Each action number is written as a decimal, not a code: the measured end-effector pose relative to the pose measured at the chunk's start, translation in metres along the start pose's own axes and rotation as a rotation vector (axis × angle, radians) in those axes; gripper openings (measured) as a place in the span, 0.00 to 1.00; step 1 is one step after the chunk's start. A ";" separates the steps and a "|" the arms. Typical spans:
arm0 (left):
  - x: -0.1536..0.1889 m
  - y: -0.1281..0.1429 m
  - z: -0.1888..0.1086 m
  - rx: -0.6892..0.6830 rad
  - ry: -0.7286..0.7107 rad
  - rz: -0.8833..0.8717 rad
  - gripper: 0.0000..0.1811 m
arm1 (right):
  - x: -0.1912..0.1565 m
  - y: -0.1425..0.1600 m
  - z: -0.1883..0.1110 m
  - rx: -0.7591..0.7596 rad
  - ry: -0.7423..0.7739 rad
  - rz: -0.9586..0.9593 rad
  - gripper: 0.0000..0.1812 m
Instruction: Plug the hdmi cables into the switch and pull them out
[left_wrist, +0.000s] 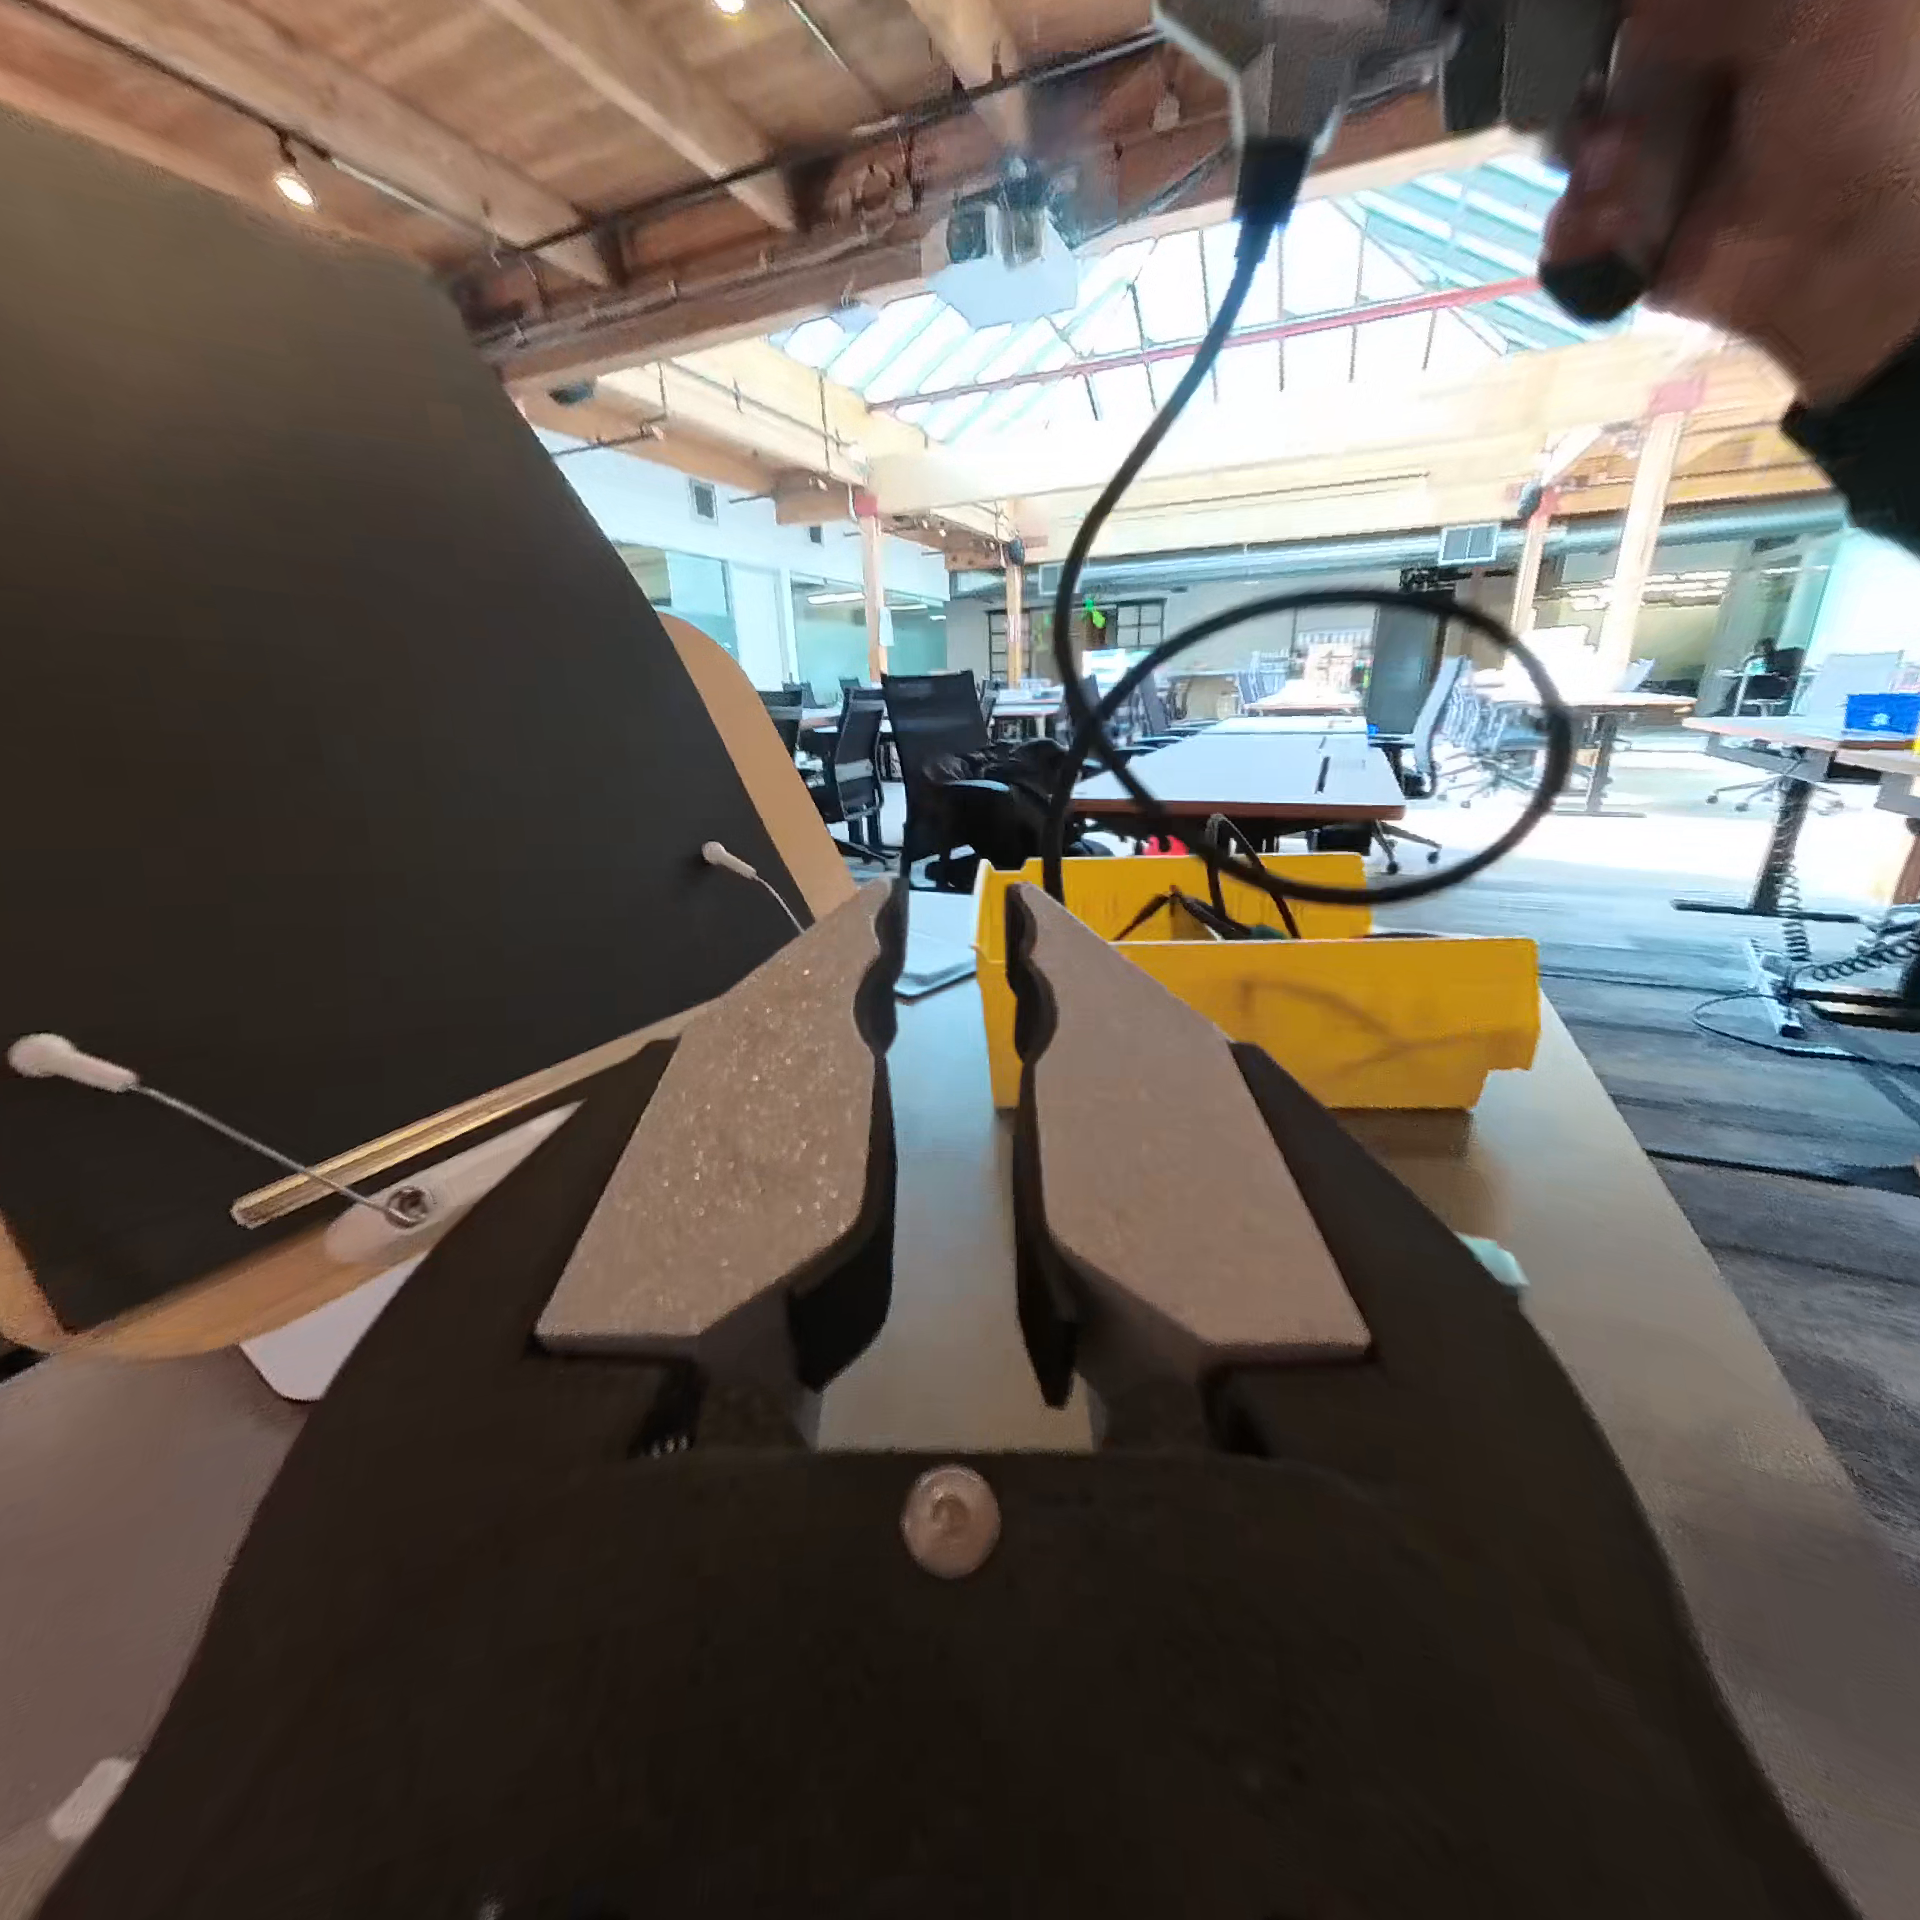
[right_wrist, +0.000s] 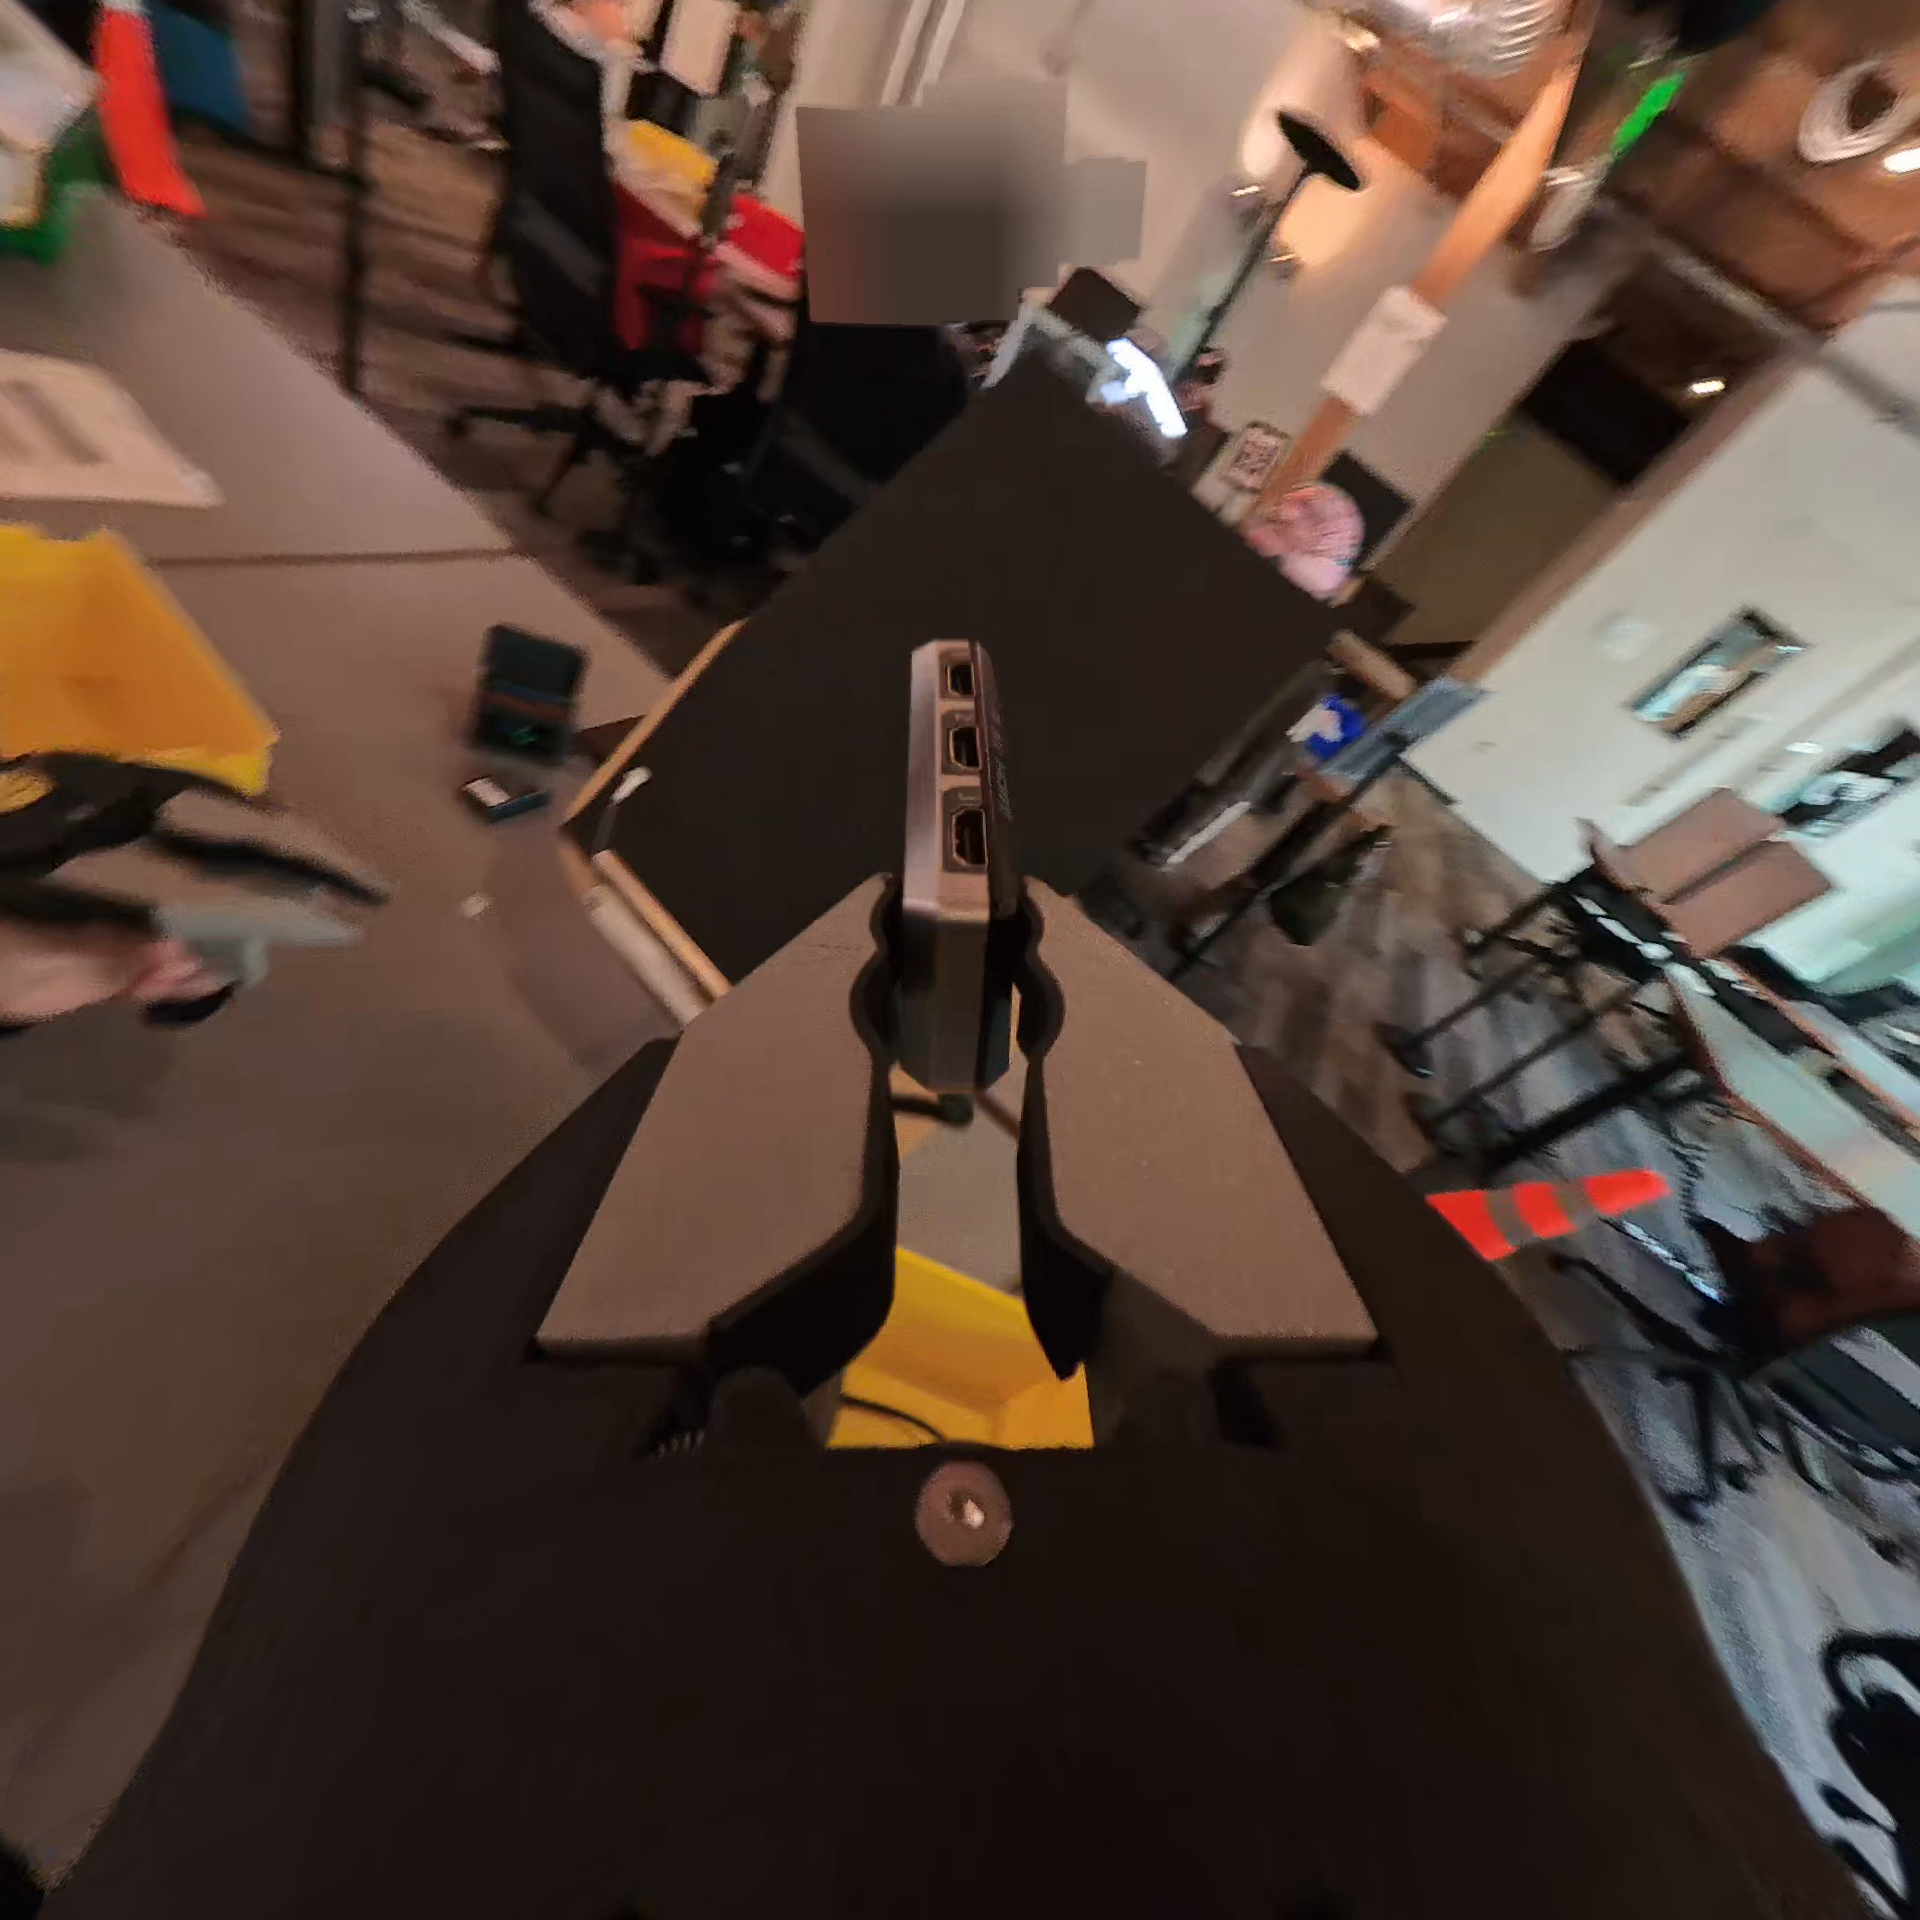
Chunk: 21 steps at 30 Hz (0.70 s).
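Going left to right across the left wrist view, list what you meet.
White-tipped wire on the black board → left gripper, fingers apart and empty → yellow bin → looped black cable → person's hand, top right.

my right claw (right_wrist: 957, 940) is clamping the grey hdmi switch (right_wrist: 954, 831) edge-on, its three empty ports (right_wrist: 968, 837) facing me. a black hdmi cable (left_wrist: 1122, 499) is dangling in a loop from the raised switch down into the yellow bin (left_wrist: 1340, 997).
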<state>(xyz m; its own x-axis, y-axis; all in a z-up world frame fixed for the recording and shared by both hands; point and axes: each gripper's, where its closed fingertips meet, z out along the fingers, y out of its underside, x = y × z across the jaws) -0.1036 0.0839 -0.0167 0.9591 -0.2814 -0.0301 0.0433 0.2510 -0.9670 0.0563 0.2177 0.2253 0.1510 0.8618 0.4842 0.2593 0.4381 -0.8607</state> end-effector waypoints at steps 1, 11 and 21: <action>-0.001 0.002 0.001 -0.006 -0.005 -0.007 0.08 | 0.017 -0.010 -0.004 0.008 0.045 -0.001 0.09; 0.001 0.024 0.008 -0.092 -0.003 0.002 0.07 | 0.137 -0.121 -0.024 0.059 0.417 -0.048 0.09; 0.000 0.024 0.009 -0.097 0.003 -0.027 0.07 | 0.189 -0.088 -0.018 -0.093 0.576 -0.079 0.09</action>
<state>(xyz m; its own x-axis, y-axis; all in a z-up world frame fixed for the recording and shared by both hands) -0.0996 0.0984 -0.0375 0.9570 -0.2900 -0.0044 0.0416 0.1523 -0.9875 0.0789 0.3377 0.3956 0.6152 0.5384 0.5760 0.3695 0.4485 -0.8138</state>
